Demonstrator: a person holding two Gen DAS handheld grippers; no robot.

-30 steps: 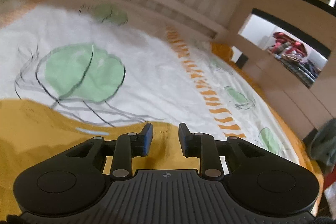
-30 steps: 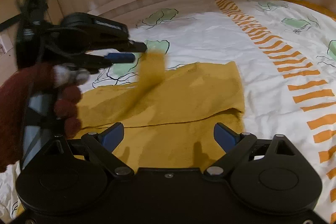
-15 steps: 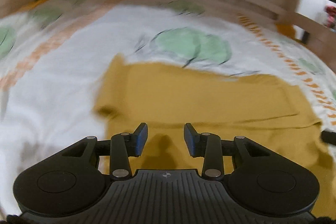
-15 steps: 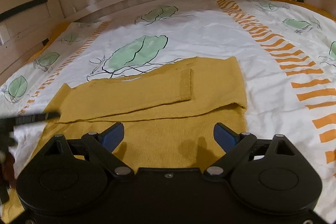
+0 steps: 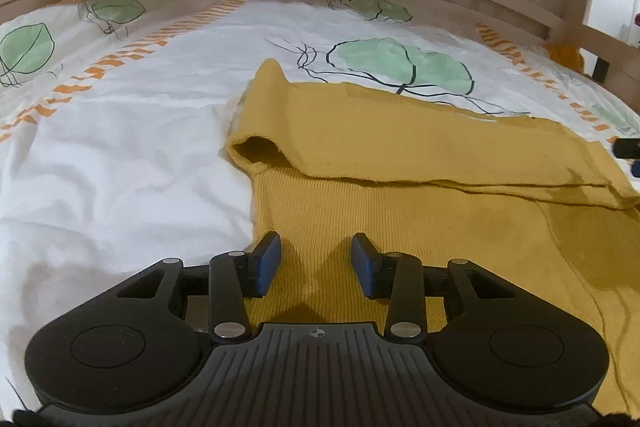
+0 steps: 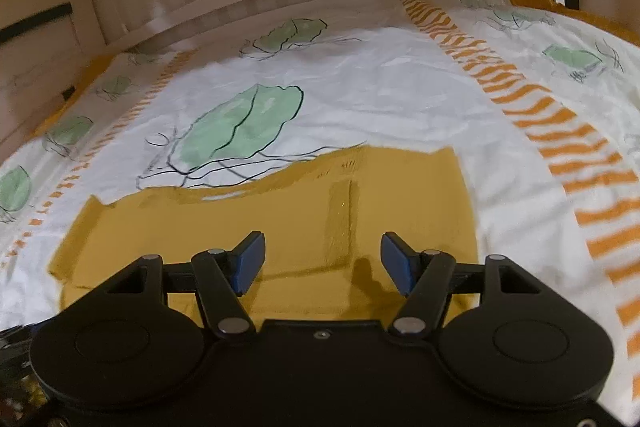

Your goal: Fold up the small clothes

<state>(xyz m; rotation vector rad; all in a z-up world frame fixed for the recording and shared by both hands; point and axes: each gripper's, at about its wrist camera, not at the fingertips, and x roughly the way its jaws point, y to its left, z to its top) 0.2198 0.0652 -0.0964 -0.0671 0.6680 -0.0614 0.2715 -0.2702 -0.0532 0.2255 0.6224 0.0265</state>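
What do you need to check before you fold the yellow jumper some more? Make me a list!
1. Mustard-yellow knitted jumper lies flat on the leaf-print bed sheet: ok.
2. Top part already folded over: ok.
3. Left gripper empty, above the jumper's near left edge: ok.
4. Right gripper empty, jaws closing: ok.
5. Jumper's near hem in view: not ok, hidden behind the grippers.
6. Fold edges neatly lined up: cannot tell.
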